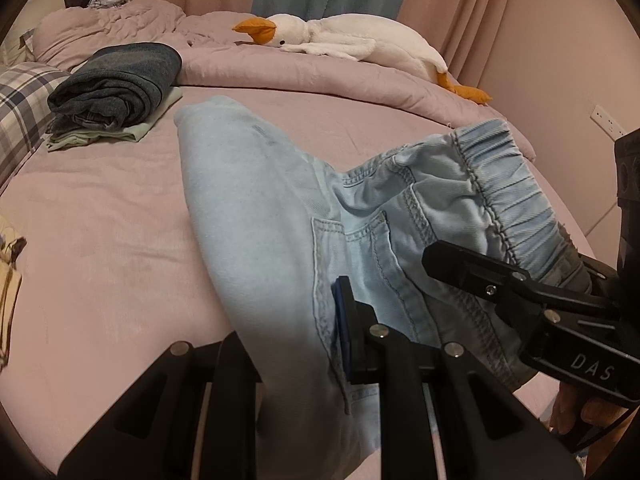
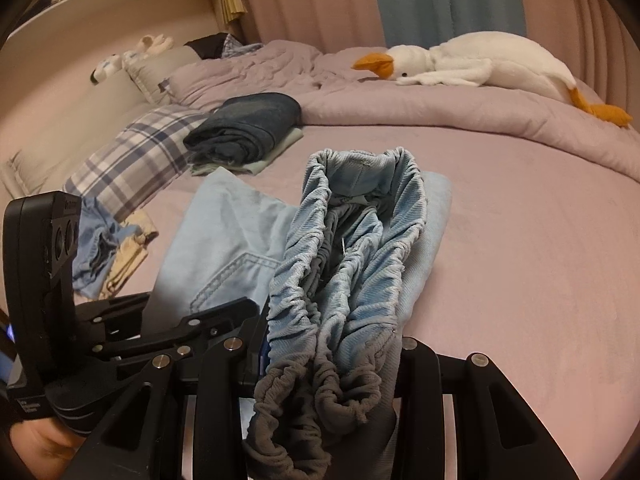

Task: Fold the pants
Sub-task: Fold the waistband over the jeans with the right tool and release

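Note:
Light blue denim pants [image 1: 256,208] with an elastic waistband [image 1: 500,184] lie on the pink bed, legs stretching away. My left gripper [image 1: 304,340] is shut on the pants near the hip seam and pocket. My right gripper [image 2: 328,364] is shut on the bunched elastic waistband [image 2: 352,264], which fills the middle of the right wrist view. The right gripper also shows in the left wrist view [image 1: 520,292] at the right, clamped on the waistband edge. The left gripper shows in the right wrist view [image 2: 180,320] at the lower left, holding the denim [image 2: 224,232].
A folded stack of dark jeans [image 1: 120,84] on pale green cloth sits at the back left. A white plush goose [image 1: 352,40] lies on the rumpled quilt [image 1: 320,72] behind. A plaid pillow [image 2: 132,160] and loose clothes [image 2: 108,248] lie to the left.

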